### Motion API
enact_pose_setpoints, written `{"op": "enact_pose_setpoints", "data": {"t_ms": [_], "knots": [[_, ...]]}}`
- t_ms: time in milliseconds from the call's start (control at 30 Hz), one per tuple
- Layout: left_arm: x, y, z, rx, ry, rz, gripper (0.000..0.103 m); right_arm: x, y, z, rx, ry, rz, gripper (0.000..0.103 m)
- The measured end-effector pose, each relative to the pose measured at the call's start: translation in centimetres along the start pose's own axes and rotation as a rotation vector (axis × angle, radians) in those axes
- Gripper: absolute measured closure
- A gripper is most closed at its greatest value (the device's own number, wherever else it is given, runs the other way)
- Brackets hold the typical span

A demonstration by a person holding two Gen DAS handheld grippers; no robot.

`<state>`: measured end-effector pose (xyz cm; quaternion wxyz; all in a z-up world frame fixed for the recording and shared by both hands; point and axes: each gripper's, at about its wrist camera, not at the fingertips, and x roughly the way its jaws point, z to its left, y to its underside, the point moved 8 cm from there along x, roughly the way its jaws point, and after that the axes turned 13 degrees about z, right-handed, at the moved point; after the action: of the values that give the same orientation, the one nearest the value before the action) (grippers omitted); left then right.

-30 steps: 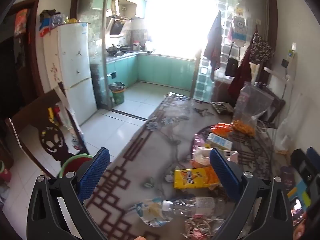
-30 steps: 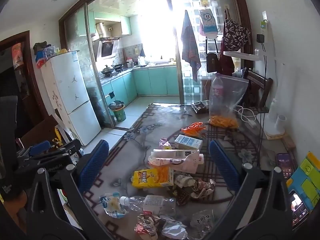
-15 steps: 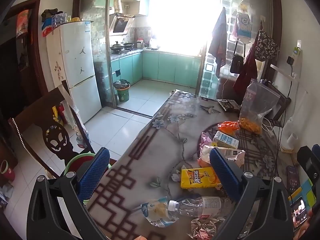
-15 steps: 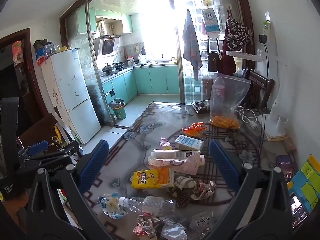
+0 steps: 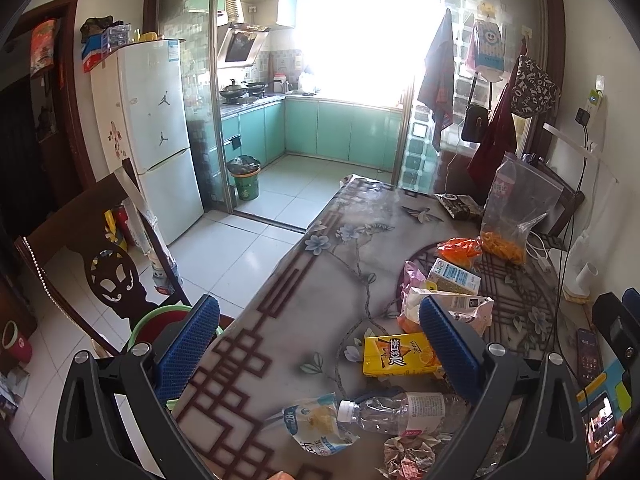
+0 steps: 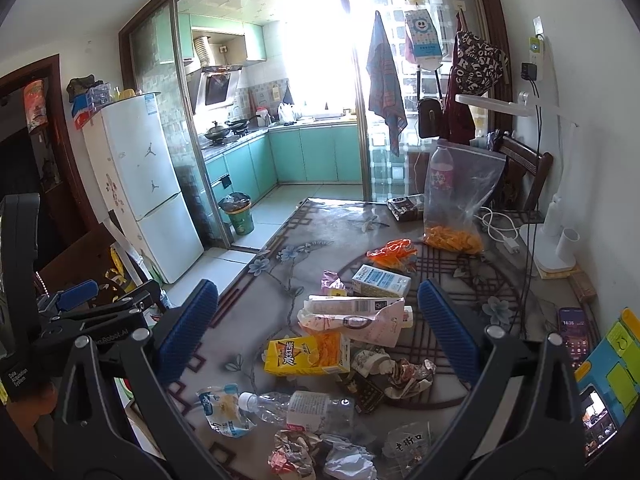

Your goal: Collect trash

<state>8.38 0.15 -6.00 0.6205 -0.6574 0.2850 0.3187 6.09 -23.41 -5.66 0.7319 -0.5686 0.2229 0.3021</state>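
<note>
Trash lies scattered over the near end of the bench (image 6: 280, 256), all of it uncollected as far as I can judge: a yellow drink carton (image 6: 306, 356) flat on its side, a clear plastic bottle (image 6: 298, 404) lying in front of it with a torn blue-and-white pouch (image 6: 224, 410) at its cap end, crumpled foil wrappers (image 6: 408, 372) to the right of the carton, a white torn packet (image 6: 354, 316) behind it, a blue-and-white milk carton (image 6: 380, 280) further back and an orange wrapper (image 6: 392, 254) beyond that. I hold both tools above this heap and neither has anything in it: my right gripper (image 6: 318, 326) has its jaws spread wide with the carton and packet showing between them, and my left gripper (image 5: 320, 344) also has its jaws wide apart, over the bench's left edge with the bottle (image 5: 396, 408) low between them. So I take this to be the very start, the approach before a first pick. A green basin or bin (image 5: 160, 320) shows just off the bench's left edge under my left tool; I cannot tell whether it is the place for the trash. Next I would lower one tool onto a single piece, probably the bottle or the yellow carton since they lie nearest, line the jaws across its narrow side, and close without dragging in the neighbouring wrappers. The phone (image 6: 574, 334) at the right is not trash and I should steer clear of it.
</note>
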Motion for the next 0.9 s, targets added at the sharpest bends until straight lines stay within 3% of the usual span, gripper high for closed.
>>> {"op": "enact_pose_setpoints", "data": {"t_ms": [900], "knots": [[0.51, 0.2, -0.19, 0.008, -0.004, 0.015, 0.008, 0.87, 0.74, 0.01, -0.004, 0.005, 0.018, 0.004]]}}
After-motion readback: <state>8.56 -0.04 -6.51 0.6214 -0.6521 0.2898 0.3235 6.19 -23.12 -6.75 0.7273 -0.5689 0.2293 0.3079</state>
